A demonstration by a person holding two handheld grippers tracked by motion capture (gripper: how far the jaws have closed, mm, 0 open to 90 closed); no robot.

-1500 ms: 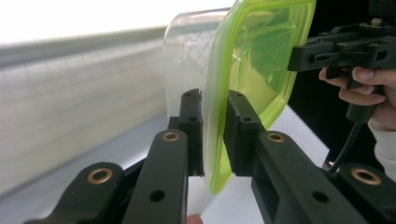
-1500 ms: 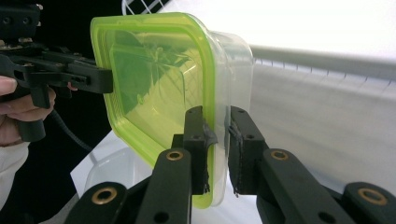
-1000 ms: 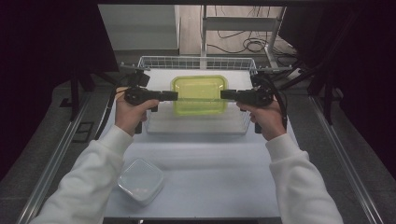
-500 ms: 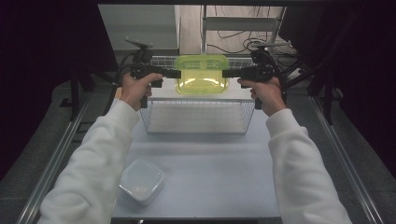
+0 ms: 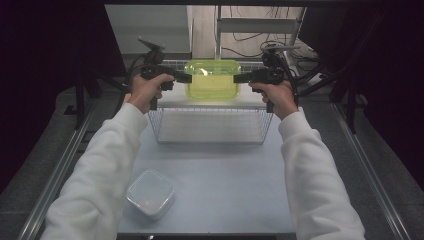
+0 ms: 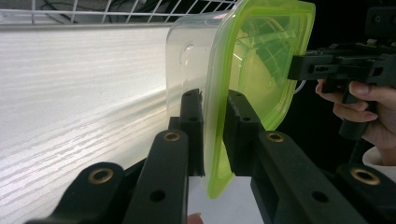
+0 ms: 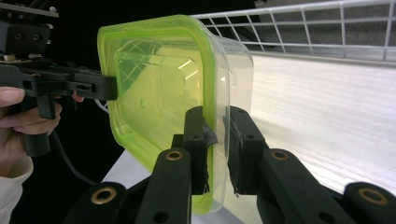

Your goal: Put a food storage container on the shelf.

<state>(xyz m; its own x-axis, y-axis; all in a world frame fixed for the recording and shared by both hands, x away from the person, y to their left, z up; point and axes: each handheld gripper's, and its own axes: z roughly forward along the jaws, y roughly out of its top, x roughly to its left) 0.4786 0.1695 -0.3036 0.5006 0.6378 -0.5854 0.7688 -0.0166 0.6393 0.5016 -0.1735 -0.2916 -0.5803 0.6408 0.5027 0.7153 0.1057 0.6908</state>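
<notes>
Above the far rim of the wire basket (image 5: 210, 125), a clear container with a yellow-green lid (image 5: 212, 79) is carried between the two tongs. Left tongs (image 5: 187, 77) pinch the lid's rim on its left edge; in the left gripper view the jaws stand either side of the green rim (image 6: 212, 140) with the pads pressed on it. Right tongs (image 5: 239, 78) pinch the opposite edge likewise; the right gripper view shows the rim (image 7: 212, 140) clamped between its jaws. Each tool is held in one hand, left hand (image 5: 145, 90) and right hand (image 5: 277, 95), forearms extended forward.

Position: the container hangs clear of the basket, lid uppermost, roughly level, beyond the basket's back wall and above it. No contact with the wire is apparent from the high view. A second, plain lidded container (image 5: 150, 192) sits on the desk (image 5: 220, 190) well nearer the person than the basket, untouched.

Assessment: the step in hand appears to be a two-handed transfer of the lidded container relative to the basket. Whether it is bound into the basket or away from it cannot be determined.

Next move, in my judgement, calls for both hands travelling together at matched height, since the grip rests on the thin lid rim alone; uneven motion could tilt the box or pull the lid off. Release only once the base is supported.
</notes>
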